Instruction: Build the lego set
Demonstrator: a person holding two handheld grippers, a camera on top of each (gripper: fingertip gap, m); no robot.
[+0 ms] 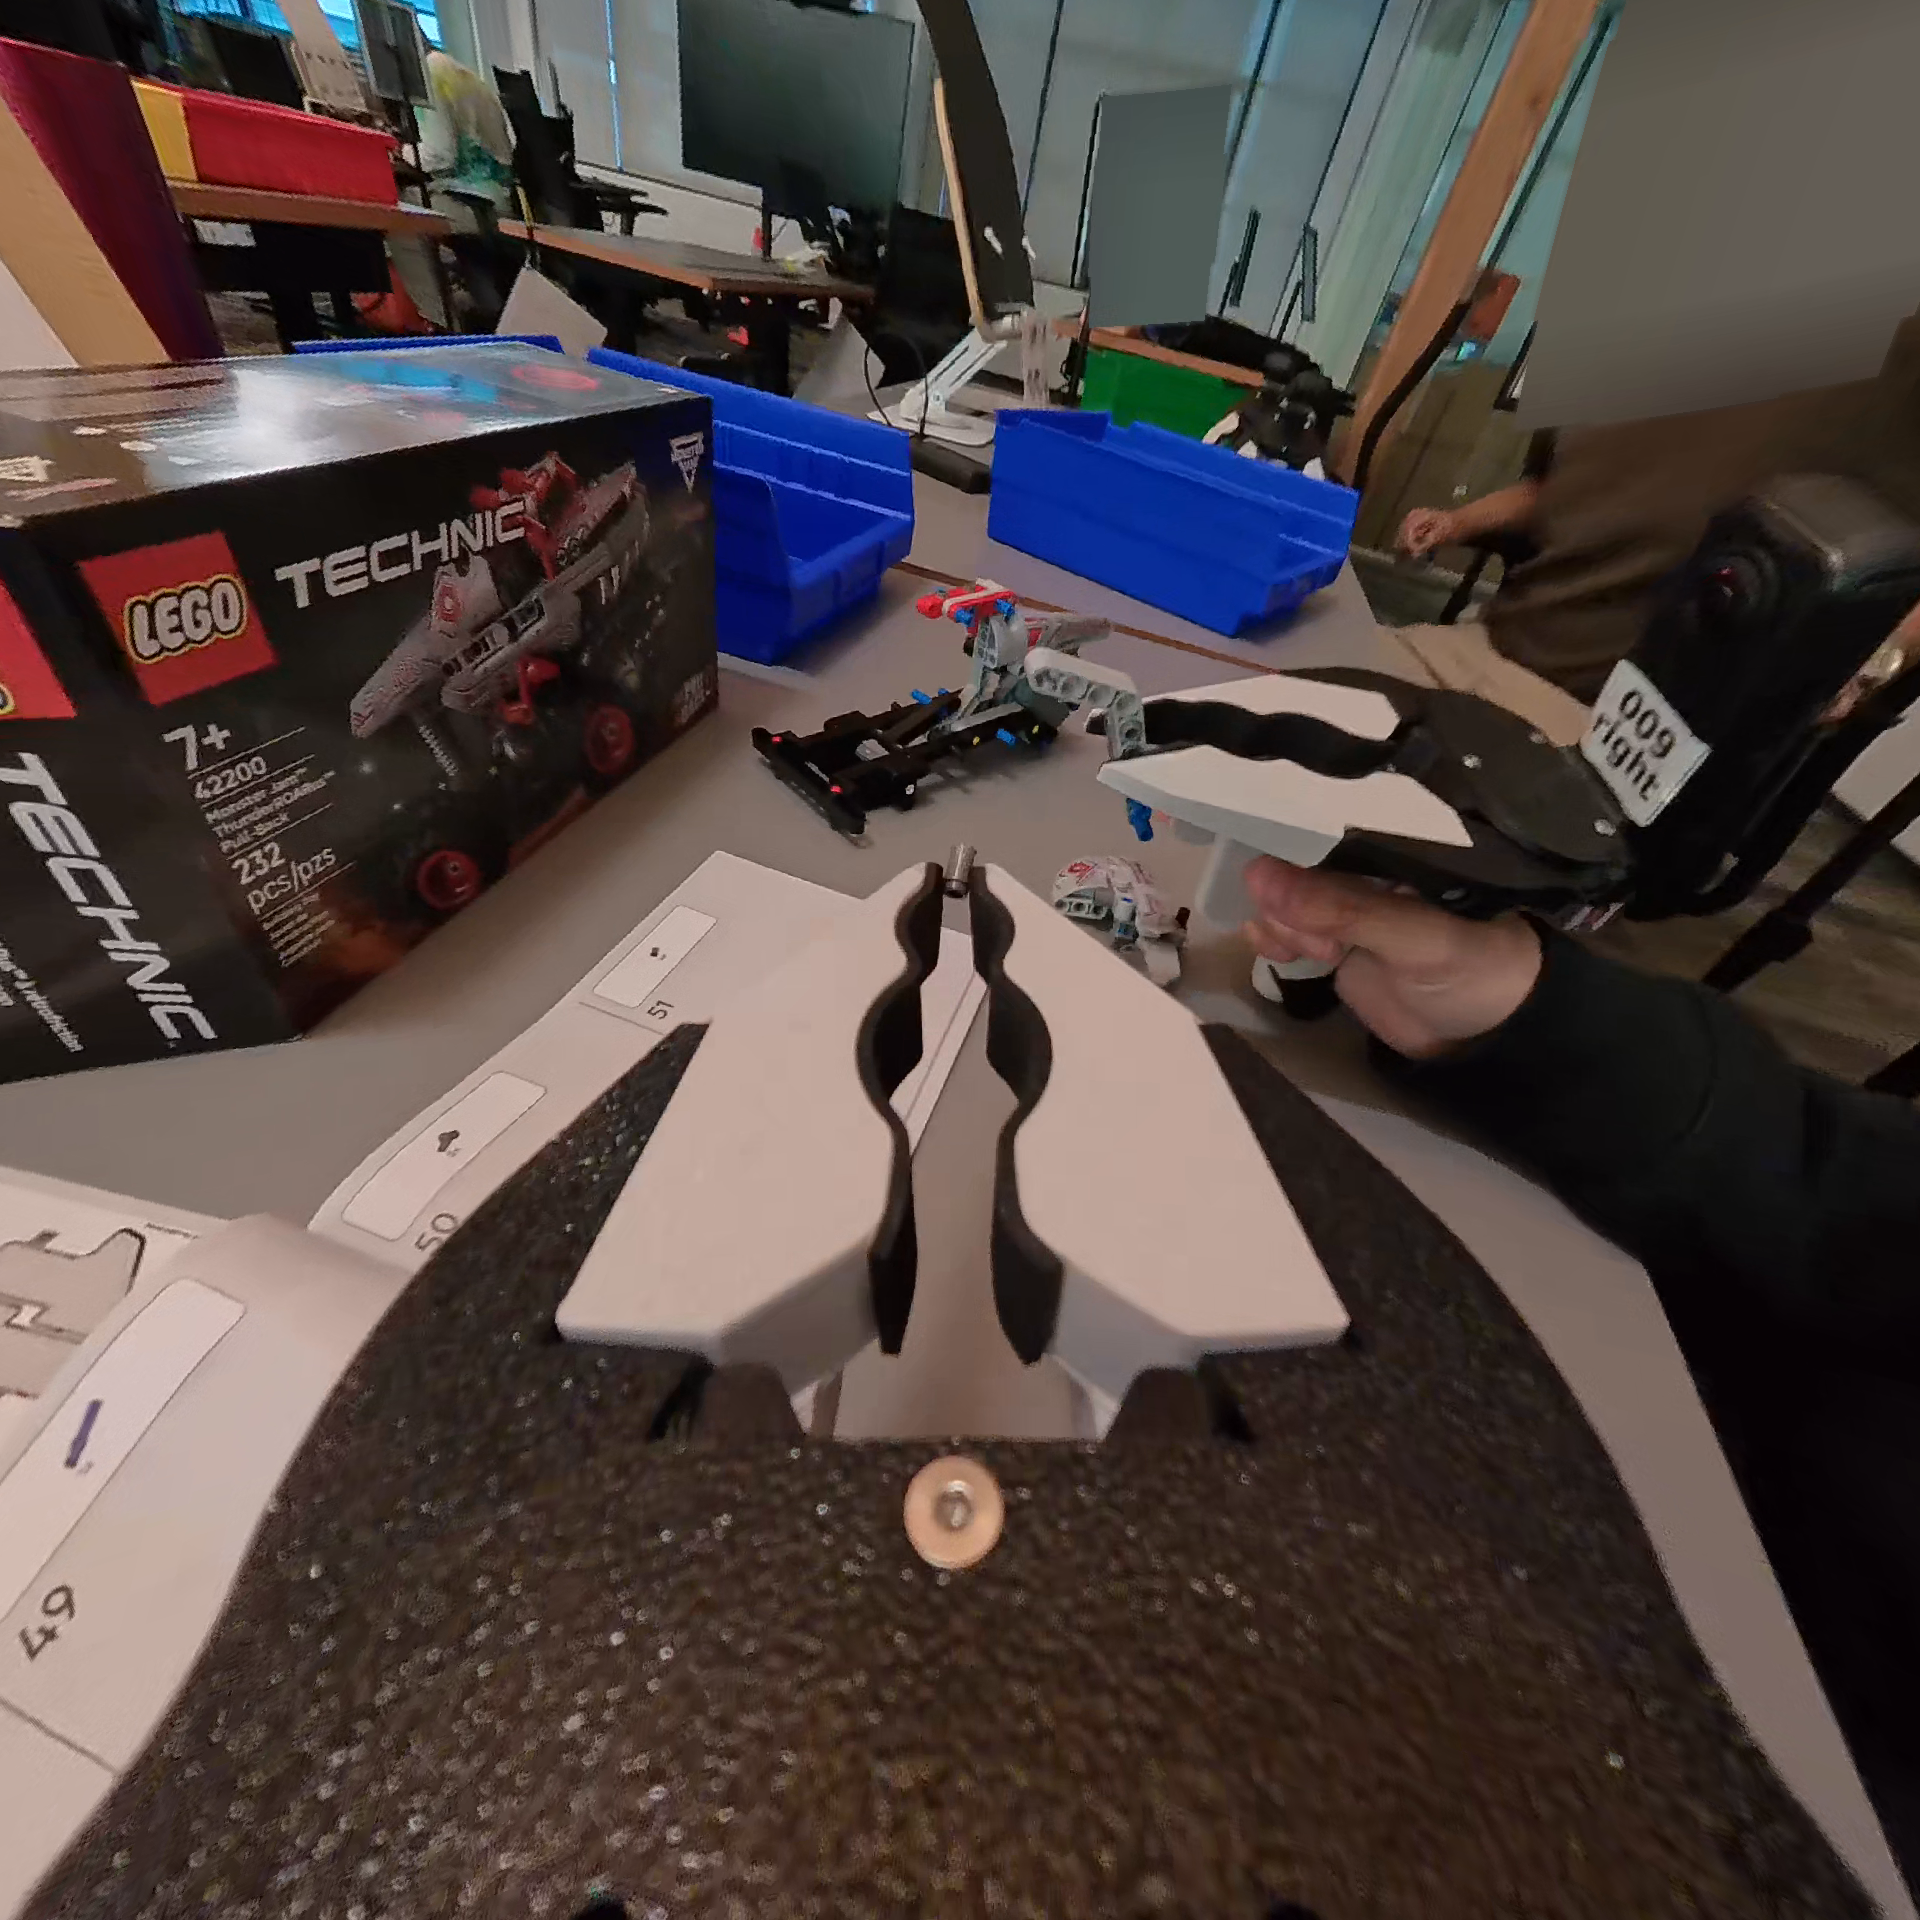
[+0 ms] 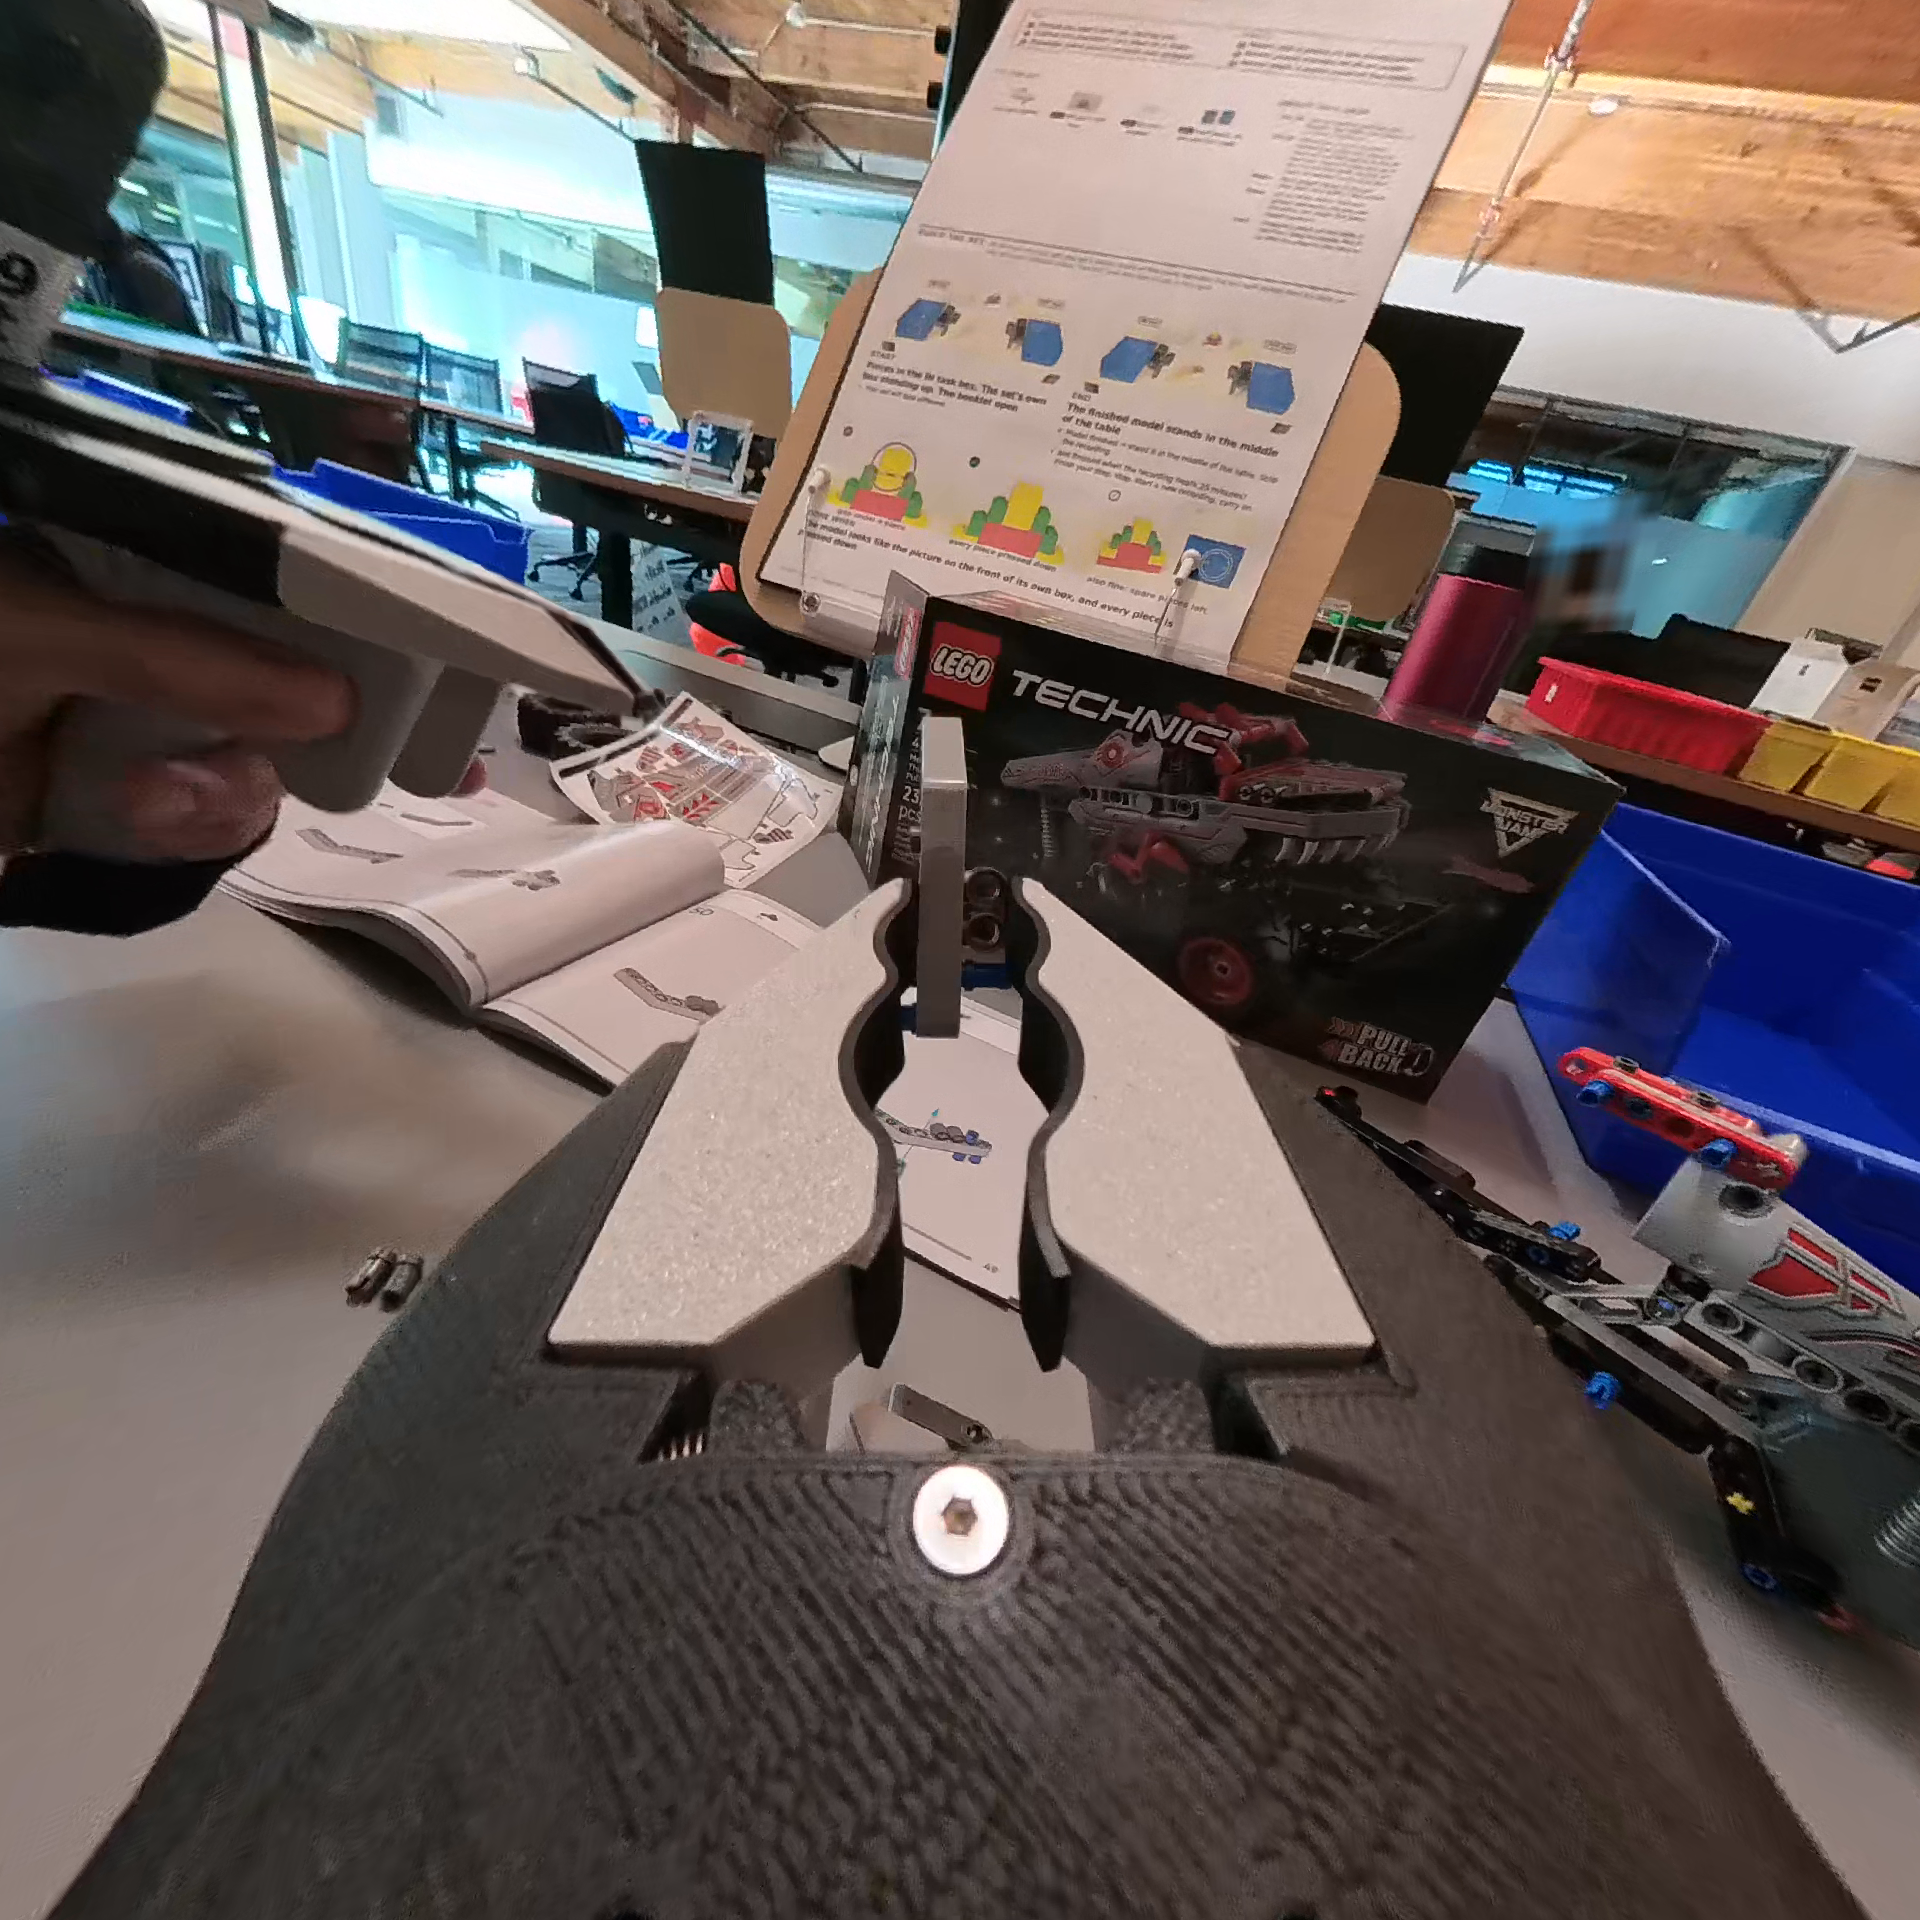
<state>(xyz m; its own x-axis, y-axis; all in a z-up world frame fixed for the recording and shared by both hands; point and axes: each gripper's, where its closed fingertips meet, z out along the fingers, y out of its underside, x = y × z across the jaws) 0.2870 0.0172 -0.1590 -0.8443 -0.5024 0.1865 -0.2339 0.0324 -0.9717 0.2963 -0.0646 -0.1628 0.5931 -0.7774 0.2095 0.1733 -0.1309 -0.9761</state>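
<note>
My left gripper point(image 1: 957, 883) is shut on a small grey round connector point(image 1: 958, 864) at its fingertips, held above the open instruction booklet point(image 1: 665, 966). My right gripper point(image 2: 958, 904) is shut on a light grey angled beam point(image 2: 940, 883) that stands upright between its tips. In the left wrist view the right gripper point(image 1: 1127, 740) holds that beam point(image 1: 1086, 688) just right of the partly built black, grey and red model point(image 1: 904, 743). The model also shows in the right wrist view point(image 2: 1714, 1320). The left gripper point(image 2: 639, 698) shows there at upper left, over the booklet point(image 2: 520, 925).
The black set box point(image 1: 343, 644) stands left of the model. Two blue bins point(image 1: 810, 509) point(image 1: 1164, 520) stand behind it. Loose white and red pieces point(image 1: 1117, 899) lie under the right gripper. A sticker sheet point(image 2: 696, 769) and small dark pins point(image 2: 384, 1276) lie on the table. A printed sheet point(image 2: 1122, 312) stands behind the box. The tips of one gripper are about 9 centimeters away from the tips of the other.
</note>
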